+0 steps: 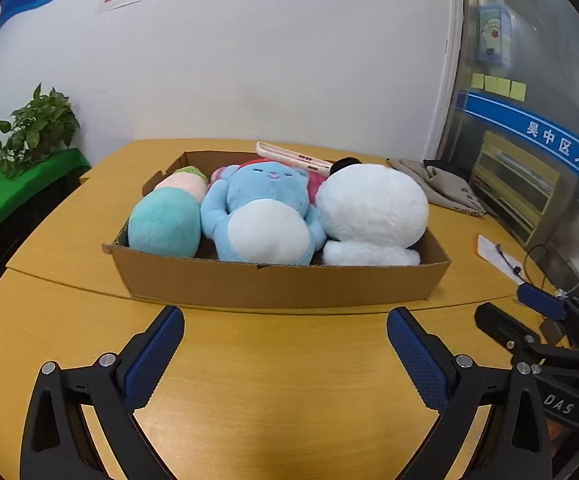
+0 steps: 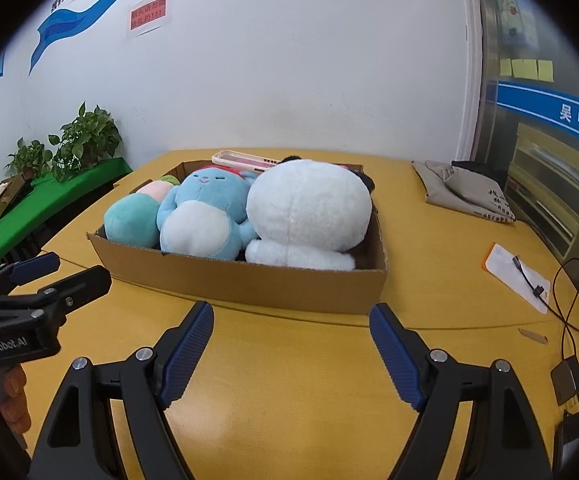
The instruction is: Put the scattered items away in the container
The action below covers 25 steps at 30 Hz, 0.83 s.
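Note:
A shallow cardboard box (image 1: 281, 284) stands on the yellow table (image 1: 281, 380). It is packed with a teal plush (image 1: 165, 220), a blue plush (image 1: 265, 216) and a big white plush (image 1: 373, 208). A phone in a pale pink case (image 1: 293, 158) lies across the back of the box on the toys. My left gripper (image 1: 285, 320) hovers over the table just in front of the box, open and empty. My right gripper (image 2: 291, 310) is also open and empty in front of the box (image 2: 249, 284), to the right of the left gripper (image 2: 61, 272).
A grey cloth bag (image 1: 445, 188) lies at the table's back right. A white envelope with a cable (image 2: 517, 276) and chargers with wires (image 2: 569, 376) sit along the right edge. Potted plants (image 2: 85, 136) stand on a green-covered surface to the left.

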Available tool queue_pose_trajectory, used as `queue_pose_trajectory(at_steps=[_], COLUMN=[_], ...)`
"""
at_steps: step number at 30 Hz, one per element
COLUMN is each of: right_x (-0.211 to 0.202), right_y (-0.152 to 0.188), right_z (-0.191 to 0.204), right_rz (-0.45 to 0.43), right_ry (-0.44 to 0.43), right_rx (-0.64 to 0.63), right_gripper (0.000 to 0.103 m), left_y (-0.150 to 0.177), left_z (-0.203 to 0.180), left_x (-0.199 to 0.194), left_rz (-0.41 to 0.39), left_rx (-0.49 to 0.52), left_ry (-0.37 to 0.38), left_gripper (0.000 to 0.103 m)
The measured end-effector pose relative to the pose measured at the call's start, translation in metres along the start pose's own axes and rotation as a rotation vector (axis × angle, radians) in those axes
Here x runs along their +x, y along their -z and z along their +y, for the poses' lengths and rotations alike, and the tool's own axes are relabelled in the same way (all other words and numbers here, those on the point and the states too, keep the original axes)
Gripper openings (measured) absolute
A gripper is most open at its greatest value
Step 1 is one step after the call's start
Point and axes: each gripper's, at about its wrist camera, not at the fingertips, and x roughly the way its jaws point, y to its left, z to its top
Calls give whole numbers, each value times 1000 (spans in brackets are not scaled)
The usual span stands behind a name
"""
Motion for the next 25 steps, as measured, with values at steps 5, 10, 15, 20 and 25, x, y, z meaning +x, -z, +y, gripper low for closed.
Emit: queue_pose_trajectory(at_steps=[5, 10, 15, 20, 25], right_x=[0, 7, 13, 19, 25], right_y=[10, 19, 23, 27, 29], right_z=[-6, -3, 0, 7, 16], right_rz=[17, 49, 63, 71, 77], right_ry=[-4, 10, 9, 0, -17], right_rx=[36, 26, 24, 19, 11], right_gripper=[80, 80, 80, 80, 80], left_y=[10, 18, 23, 29, 34], left_z=[0, 0, -1, 2, 7], left_x=[4, 9, 13, 12, 12], left_rz=[7, 32, 58, 74, 89], left_rx=[-2, 3, 11, 13, 13], left_ry=[-10, -6, -2, 2, -2], left_gripper=[103, 103, 103, 103, 103])
